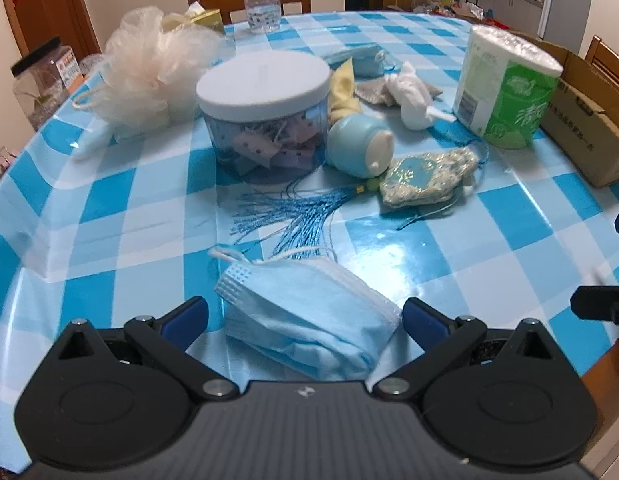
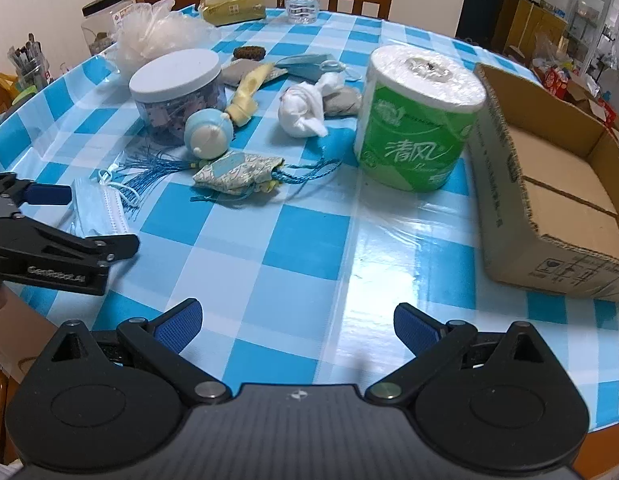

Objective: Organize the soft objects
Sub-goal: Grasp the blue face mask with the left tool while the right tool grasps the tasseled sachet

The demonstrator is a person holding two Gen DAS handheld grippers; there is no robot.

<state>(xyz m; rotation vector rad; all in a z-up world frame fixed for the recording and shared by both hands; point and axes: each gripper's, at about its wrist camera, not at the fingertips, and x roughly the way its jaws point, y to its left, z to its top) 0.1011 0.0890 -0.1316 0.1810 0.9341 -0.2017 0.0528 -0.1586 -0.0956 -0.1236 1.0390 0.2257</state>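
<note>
folded blue face mask [image 1: 305, 320], table's near edge

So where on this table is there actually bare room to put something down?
Bare checked cloth lies before the right hand-held gripper, bordered by the tissue roll, cardboard box and sachet. Behind those, around the jar, it is crowded.

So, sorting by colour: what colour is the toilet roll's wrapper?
Green and white wrapper; clearest in the right wrist view.

Left wrist view low over the table [image 1: 121, 200], close on the face mask [image 1: 309, 320], right wrist view further right, both sharing the toilet roll [image 2: 421, 120].
</note>
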